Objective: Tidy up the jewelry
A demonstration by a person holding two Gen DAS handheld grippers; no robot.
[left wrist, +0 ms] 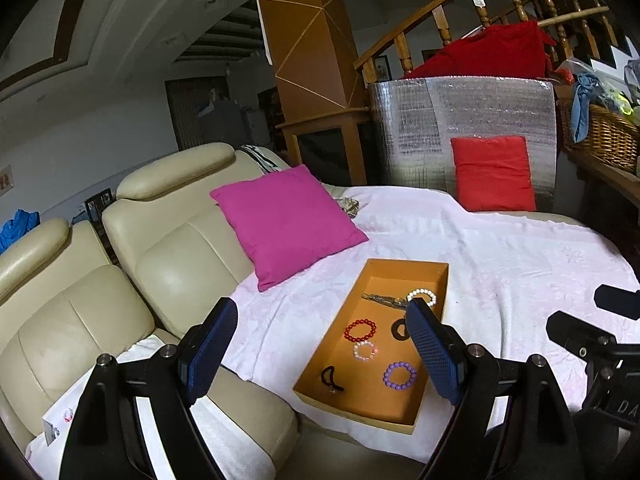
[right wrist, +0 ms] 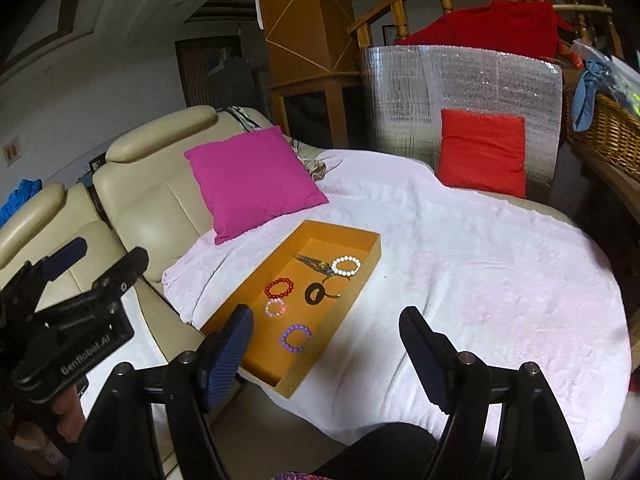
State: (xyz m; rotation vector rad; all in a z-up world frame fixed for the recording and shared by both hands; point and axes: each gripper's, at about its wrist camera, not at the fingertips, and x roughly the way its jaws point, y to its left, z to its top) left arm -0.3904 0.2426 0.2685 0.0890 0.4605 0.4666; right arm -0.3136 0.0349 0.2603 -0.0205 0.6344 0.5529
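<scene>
We're above the orange tray [right wrist: 362, 276], long axis running away; left gripper [left wrist: 320, 344] nearer, right gripper [right wrist: 326, 354] also wide, empty

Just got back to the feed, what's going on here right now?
A person holds a gripper in each hand above a sofa covered with a pale pink blanket. Both the left gripper and the right gripper are open and hold nothing. The orange tray on the blanket already holds a red bracelet, a purple bracelet, a white bead bracelet, a small pink bracelet and some darker pieces. No jewelry is visible loose on the blanket.
</scene>
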